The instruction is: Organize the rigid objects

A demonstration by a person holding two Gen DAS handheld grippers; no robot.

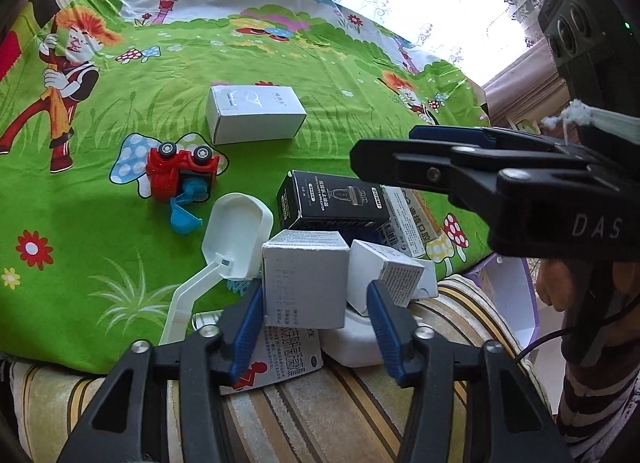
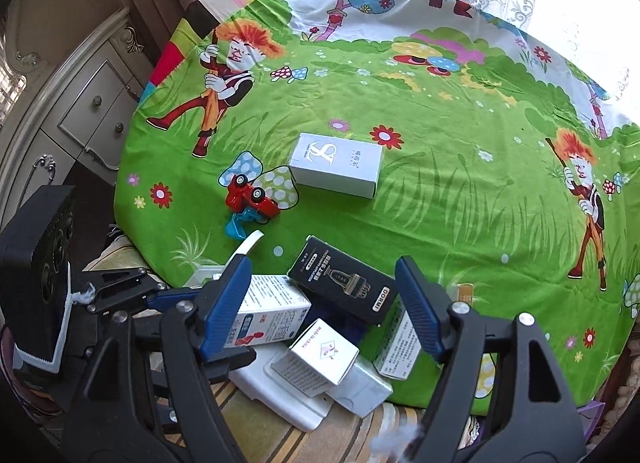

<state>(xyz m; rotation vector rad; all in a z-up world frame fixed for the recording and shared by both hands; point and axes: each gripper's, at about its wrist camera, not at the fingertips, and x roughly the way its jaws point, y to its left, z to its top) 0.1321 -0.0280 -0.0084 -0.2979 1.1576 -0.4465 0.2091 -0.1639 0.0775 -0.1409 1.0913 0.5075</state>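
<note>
Several small cartons are piled at the near edge of the green cartoon cloth (image 1: pixel 120 223). My left gripper (image 1: pixel 316 303) is open around an upright grey-white box (image 1: pixel 304 283); the left pad touches its side, and a gap shows at the right pad. Under it lies a box with a red figure (image 1: pixel 280 359). My right gripper (image 2: pixel 324 307) hangs wide open over a black box (image 2: pixel 344 283) and a small white box (image 2: pixel 320 355), holding nothing. Farther out lie a white box with a silver logo (image 2: pixel 336 165) and a tipped red toy truck (image 2: pixel 250 199).
A white plastic scoop (image 1: pixel 236 231) leans by the pile. A flat white case (image 2: pixel 280 395) lies under the cartons on a striped cushion (image 1: pixel 320 415). A white cabinet (image 2: pixel 80 115) stands to the left, and curtains and a window are behind. The right gripper (image 1: pixel 384 147) crosses the left wrist view.
</note>
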